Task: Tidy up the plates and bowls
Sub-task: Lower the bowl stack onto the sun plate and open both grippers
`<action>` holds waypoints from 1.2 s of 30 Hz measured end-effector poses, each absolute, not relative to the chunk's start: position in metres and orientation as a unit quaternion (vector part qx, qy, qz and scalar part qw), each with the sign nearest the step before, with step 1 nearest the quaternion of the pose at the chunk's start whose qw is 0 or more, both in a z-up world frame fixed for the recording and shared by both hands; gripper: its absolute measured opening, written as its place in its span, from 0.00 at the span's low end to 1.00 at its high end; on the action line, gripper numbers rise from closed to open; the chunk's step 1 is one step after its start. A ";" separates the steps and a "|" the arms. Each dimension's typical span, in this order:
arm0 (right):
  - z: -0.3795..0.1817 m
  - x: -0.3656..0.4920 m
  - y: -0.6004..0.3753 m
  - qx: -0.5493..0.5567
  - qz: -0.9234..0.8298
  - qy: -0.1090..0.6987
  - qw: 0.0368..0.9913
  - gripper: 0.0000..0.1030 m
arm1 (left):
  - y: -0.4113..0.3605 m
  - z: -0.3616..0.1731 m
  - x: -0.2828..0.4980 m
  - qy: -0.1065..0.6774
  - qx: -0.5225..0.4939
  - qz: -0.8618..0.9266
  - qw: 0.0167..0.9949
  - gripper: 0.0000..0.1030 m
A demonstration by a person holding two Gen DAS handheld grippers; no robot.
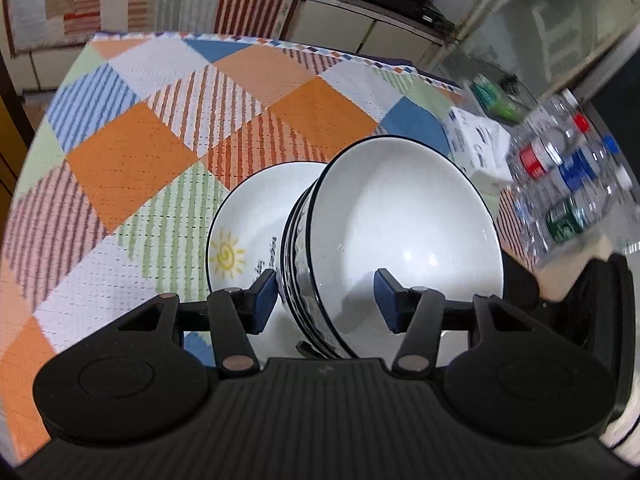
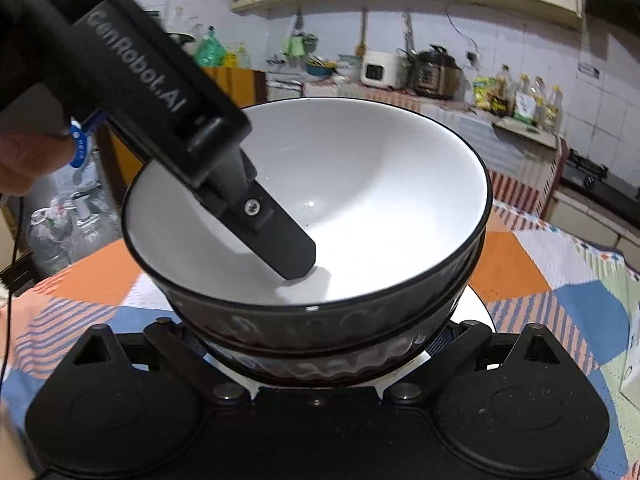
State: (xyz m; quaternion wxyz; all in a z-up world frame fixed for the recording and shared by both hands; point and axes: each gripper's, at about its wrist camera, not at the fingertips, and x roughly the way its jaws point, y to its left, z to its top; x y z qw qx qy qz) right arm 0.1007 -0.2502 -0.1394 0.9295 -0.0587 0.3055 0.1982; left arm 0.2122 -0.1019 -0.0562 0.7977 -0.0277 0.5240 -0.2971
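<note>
A big bench (image 1: 132, 152) fills the middle of the left wrist view. It is covered with one woven cloth (image 1: 280, 80) made of diamond patches: plain orange, plain blue, white, and striped ones in green, pink and blue.

On the cloth, in the lower middle of the frame, sits a stack of bowls (image 1: 404, 232). They are round, smooth and shiny, white inside with a thin black rim. I count at least two rims, one inside the other. The outside wall is dark and bumpy. Under and behind the stack is one flat white plate (image 1: 244, 220) with a yellow sun drawn on it.

At the right edge of the frame are about four clear plastic bottles (image 1: 568, 184), blurry, with red, blue and green labels. Just beside them is one white box (image 1: 480, 148).

The left tongs (image 1: 326, 300) are about half open. Its two blue pads (image 1: 266, 300) sit on either side of the bowl wall, one outside and one inside. I cannot tell if they press on it.

In the right wrist view the right tongs (image 2: 316, 340) sit wide at the bottom of the frame, one finger on each side of the stack near its base. The tips are hidden, so I cannot tell if they squeeze it. A hand (image 2: 16, 160) shows at the left edge.
</note>
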 end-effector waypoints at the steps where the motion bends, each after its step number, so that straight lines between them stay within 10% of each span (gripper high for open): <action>1: -0.142 0.106 -0.251 -0.056 0.195 0.310 0.929 0.97 | -0.102 -0.060 0.218 0.527 -0.036 -0.297 0.796 0.50; 36: -0.169 0.132 -0.266 -0.023 0.152 0.380 0.912 0.97 | -0.121 -0.085 0.212 0.465 -0.007 -0.230 0.855 0.55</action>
